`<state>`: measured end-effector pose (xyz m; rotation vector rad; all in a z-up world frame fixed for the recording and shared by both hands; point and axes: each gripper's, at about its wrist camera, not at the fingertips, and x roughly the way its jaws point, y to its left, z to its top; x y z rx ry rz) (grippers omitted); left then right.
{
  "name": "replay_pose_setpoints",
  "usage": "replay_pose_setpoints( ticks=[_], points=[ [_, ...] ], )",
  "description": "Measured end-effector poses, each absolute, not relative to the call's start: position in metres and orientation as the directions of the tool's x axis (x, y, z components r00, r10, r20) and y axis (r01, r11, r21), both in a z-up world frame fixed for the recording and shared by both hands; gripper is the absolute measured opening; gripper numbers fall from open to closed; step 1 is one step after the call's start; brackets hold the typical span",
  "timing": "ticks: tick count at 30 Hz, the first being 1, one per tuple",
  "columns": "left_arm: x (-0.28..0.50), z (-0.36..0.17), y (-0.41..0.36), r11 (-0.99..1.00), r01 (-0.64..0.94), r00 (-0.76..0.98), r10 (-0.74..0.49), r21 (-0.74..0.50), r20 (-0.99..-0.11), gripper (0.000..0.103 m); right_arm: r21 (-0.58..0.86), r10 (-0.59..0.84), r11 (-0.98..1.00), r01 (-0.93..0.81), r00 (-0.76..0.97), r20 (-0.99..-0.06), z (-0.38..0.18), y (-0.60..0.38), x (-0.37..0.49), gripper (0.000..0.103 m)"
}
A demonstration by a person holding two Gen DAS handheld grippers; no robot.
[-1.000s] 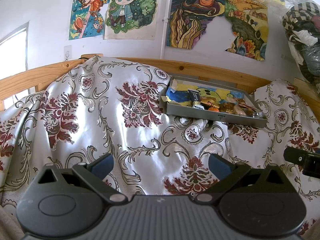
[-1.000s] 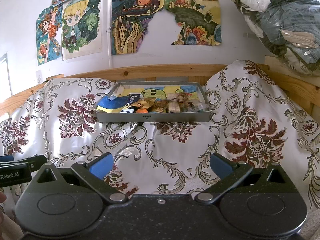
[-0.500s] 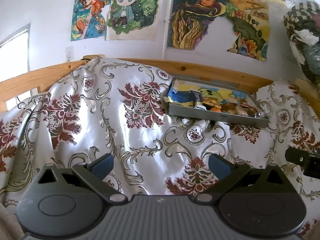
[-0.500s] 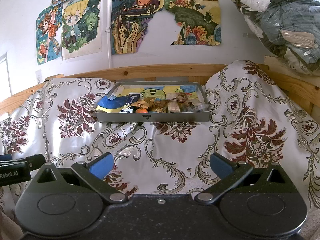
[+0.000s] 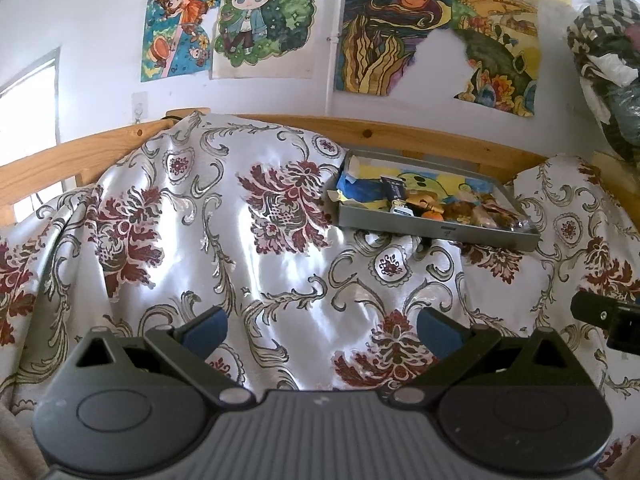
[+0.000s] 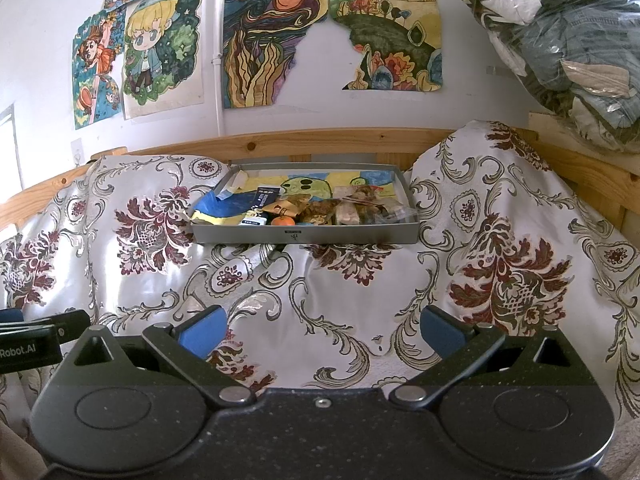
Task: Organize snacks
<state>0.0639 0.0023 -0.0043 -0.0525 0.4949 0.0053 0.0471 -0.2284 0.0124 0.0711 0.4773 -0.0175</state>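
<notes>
A white satin cloth (image 6: 352,292) with dark red floral and grey scroll patterning drapes over the whole surface, bunched up into humps at the left and right against a wooden rail (image 6: 320,140). Above the rail, coloured drawings (image 6: 256,40) are stuck on the white wall, and a clear bag of clothes (image 6: 560,32) sits high at the right.

A shallow grey tray (image 6: 304,236) rests on the cloth near the rail, between the two humps. Its floor is lined with a painted sheet in blue and yellow. The snacks (image 6: 352,210) lie inside it, crowded toward the front and right: clear-wrapped brown pieces, a dark blue packet (image 6: 264,198), and a small orange fruit (image 6: 283,221) against the front wall.

The left claw (image 5: 322,326) hovers low over the cloth, well short of the tray, its blue-padded fingers spread wide with nothing between them. The right claw (image 6: 320,326) hovers likewise, spread wide and empty, facing the tray straight on.
</notes>
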Motion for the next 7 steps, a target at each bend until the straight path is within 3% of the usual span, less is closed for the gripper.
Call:
replay_pose_setpoints(
  ticks=[7],
  points=[
    [0.0641,-0.0040,0.0004,0.999,-0.023,0.881,-0.002,-0.045,-0.474,0.103,0.064,0.000,0.997,0.033,0.888,-0.459,0.0124,-0.2283,0.0472,0.102]
  ],
)
